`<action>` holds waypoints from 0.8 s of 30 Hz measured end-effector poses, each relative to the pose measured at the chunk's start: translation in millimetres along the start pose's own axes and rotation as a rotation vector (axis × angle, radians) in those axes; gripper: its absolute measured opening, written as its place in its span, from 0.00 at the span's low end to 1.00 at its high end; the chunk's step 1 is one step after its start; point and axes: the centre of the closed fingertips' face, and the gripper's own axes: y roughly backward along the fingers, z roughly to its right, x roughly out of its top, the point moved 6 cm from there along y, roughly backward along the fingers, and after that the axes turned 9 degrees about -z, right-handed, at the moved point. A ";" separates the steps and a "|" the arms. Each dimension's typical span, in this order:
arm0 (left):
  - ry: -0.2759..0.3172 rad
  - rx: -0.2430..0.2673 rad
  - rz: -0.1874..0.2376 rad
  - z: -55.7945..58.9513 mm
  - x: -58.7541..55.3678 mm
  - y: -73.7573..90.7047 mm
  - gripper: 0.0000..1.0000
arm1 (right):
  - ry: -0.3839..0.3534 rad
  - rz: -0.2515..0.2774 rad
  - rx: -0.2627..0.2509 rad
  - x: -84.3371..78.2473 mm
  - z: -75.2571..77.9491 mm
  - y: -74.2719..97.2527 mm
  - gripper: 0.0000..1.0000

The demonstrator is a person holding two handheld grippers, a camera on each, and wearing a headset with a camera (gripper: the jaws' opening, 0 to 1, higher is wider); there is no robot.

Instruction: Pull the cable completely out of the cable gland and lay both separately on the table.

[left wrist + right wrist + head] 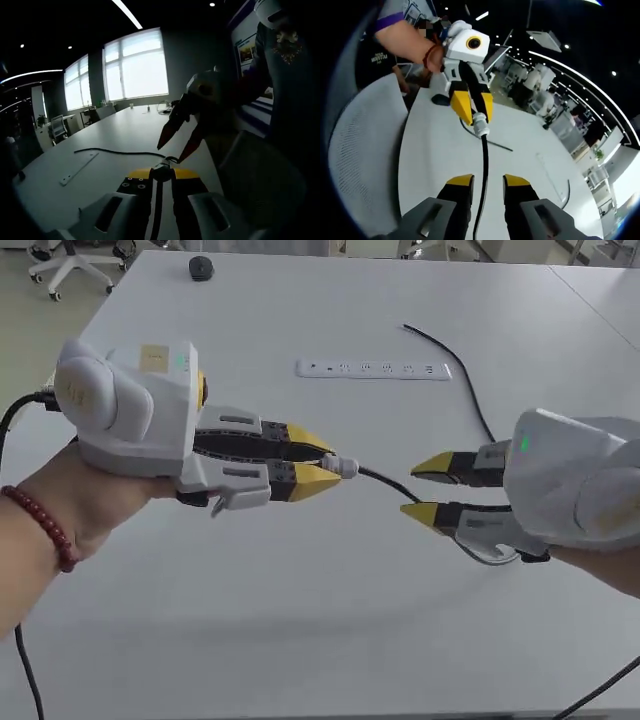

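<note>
Open desk [300,620] lies your side of the power strip [372,369]; your left claw [330,462] pinches the cable gland [345,467], right claw [412,490] spread astride the cable [385,480].

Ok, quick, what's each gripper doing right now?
Left gripper: shut on the gland.
Right gripper: open, with the cable passing through the gap, not gripped.
</note>
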 end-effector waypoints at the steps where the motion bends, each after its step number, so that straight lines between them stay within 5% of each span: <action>1: 0.002 -0.002 0.000 0.4 -0.4 -0.6 0.15 | 0.012 0.006 0.005 6.4 -1.1 1.2 0.25; 4: 0.003 -0.005 -0.001 1.5 -1.2 -2.4 0.15 | 0.029 0.048 0.007 21.9 -4.4 2.0 0.43; 9: 0.002 -0.011 0.000 3.1 -0.8 -4.4 0.15 | 0.045 0.059 0.024 33.7 -10.3 -0.4 0.55; 15: 0.001 -0.011 0.000 2.9 -0.8 -4.1 0.15 | 0.080 0.037 0.040 36.0 -13.7 -5.1 0.51; 24: -0.004 -0.013 -0.005 3.9 -2.3 -3.2 0.15 | 0.144 -0.014 0.028 29.8 -11.2 -7.7 0.20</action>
